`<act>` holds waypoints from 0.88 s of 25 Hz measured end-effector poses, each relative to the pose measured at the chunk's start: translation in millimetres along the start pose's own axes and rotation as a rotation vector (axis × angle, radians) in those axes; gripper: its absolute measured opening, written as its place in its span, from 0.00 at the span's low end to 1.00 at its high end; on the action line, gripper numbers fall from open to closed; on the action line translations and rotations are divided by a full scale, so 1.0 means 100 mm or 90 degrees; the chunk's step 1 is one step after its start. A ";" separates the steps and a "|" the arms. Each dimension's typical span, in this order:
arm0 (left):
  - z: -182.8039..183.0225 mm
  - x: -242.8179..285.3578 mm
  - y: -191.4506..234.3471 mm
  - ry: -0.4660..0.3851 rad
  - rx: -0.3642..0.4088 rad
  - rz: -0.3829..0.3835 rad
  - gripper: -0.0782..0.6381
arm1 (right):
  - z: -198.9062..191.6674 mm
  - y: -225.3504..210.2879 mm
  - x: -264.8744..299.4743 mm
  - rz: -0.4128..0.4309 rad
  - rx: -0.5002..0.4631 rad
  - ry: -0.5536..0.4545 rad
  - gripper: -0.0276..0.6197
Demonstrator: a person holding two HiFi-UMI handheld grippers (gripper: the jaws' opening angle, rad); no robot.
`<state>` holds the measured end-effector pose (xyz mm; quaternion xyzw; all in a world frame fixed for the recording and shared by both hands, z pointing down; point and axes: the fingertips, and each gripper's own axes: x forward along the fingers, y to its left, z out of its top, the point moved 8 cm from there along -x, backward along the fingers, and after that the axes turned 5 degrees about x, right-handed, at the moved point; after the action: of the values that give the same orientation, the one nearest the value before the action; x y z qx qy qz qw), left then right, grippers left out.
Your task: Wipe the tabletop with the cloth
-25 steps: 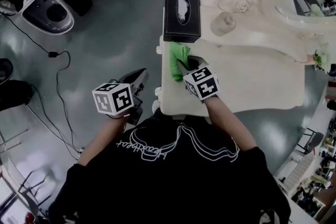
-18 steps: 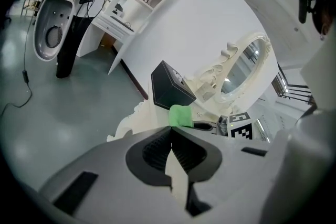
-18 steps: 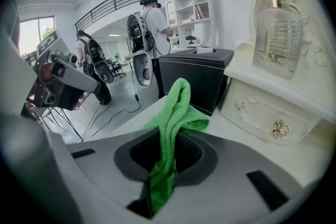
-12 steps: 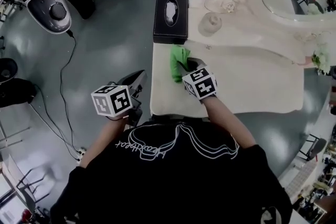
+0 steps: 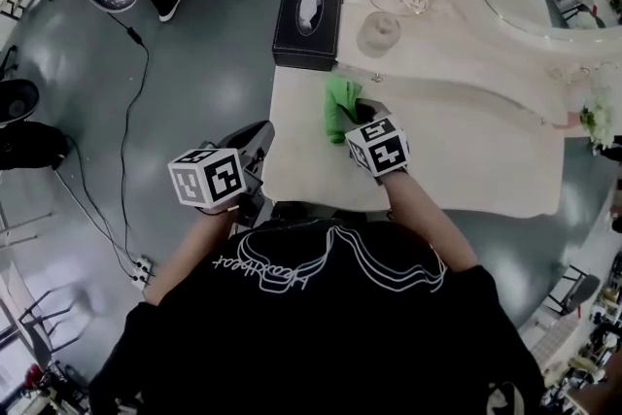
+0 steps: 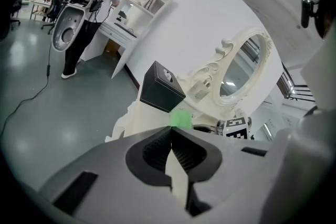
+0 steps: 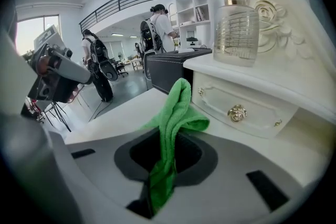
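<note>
Head view: high above the person, facing steeply down on the whole surface and the floor around it. Left gripper view: low, off the surface's near-left edge, facing across it toward the tissue box and mirror. Right gripper view: close over the surface, facing the drawer front and jar. All three share the tissue box and cloth.

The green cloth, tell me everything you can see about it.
The green cloth looks like soft microfibre, bunched into a folded strip. The right gripper is shut on its near end; the rest rises and flops over ahead of the jaws. It is over the cream tabletop near its left end, close before a small drawer.
</note>
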<state>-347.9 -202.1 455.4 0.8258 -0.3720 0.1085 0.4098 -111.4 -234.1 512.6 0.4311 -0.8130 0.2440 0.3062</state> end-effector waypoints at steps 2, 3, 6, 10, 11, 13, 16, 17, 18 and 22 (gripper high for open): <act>-0.05 0.00 -0.09 -0.002 -0.007 0.004 0.11 | -0.02 -0.05 -0.03 0.003 -0.003 -0.001 0.13; -0.08 0.01 -0.13 -0.001 -0.008 0.005 0.11 | -0.03 -0.06 -0.04 0.005 -0.005 -0.001 0.13; -0.14 0.02 -0.24 0.001 -0.009 0.010 0.12 | -0.07 -0.11 -0.08 0.006 -0.011 -0.001 0.13; -0.17 0.02 -0.36 -0.006 -0.008 0.020 0.12 | -0.09 -0.16 -0.12 0.009 -0.022 0.000 0.13; -0.18 0.03 -0.39 -0.008 -0.009 0.021 0.12 | -0.09 -0.17 -0.13 0.011 -0.023 0.000 0.13; -0.20 0.04 -0.45 -0.010 -0.010 0.023 0.12 | -0.11 -0.21 -0.15 0.014 -0.024 0.001 0.13; -0.23 0.06 -0.54 -0.009 -0.005 0.028 0.12 | -0.14 -0.27 -0.19 0.017 -0.026 0.000 0.13; -0.24 0.07 -0.56 -0.008 -0.004 0.031 0.12 | -0.15 -0.29 -0.20 0.017 -0.027 0.000 0.13; -0.25 0.08 -0.58 -0.007 -0.002 0.033 0.12 | -0.16 -0.31 -0.21 0.017 -0.027 -0.001 0.13; -0.30 0.13 -0.67 -0.012 -0.003 0.037 0.11 | -0.22 -0.39 -0.28 0.020 -0.030 0.002 0.13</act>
<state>-288.1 -160.5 440.6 0.8146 -0.4001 0.1119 0.4047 -59.6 -224.6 513.1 0.4105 -0.8246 0.2301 0.3139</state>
